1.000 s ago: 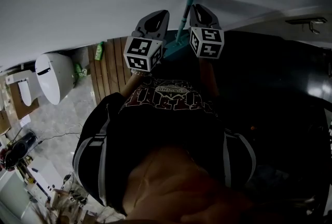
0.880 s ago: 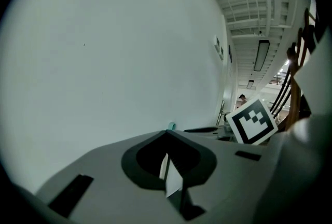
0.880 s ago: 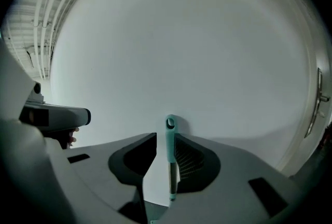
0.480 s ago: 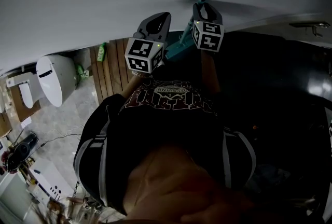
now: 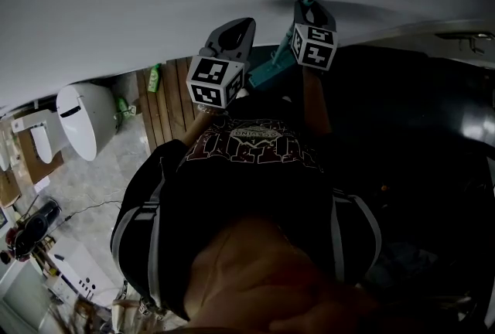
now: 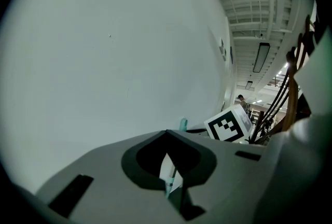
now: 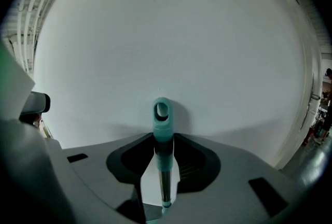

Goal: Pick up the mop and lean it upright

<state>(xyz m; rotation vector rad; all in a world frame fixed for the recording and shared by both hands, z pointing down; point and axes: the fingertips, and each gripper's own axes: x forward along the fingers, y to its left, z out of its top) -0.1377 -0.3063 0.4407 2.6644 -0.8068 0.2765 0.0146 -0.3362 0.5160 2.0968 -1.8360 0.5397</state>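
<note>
The right hand-held gripper [image 5: 309,9] has just been opening. Its jaws now stand spread, with the mop [image 7: 162,129] handle upright between them and a gap showing on either side. The handle's teal tip leans at the white wall [image 7: 166,36]. The left hand-held gripper [image 5: 238,27], jaws slightly apart and pinching nothing, hangs just beside the mop. Farther left are a green bottle [image 5: 155,77], contents unseen, and a toilet [image 5: 81,117].
</note>
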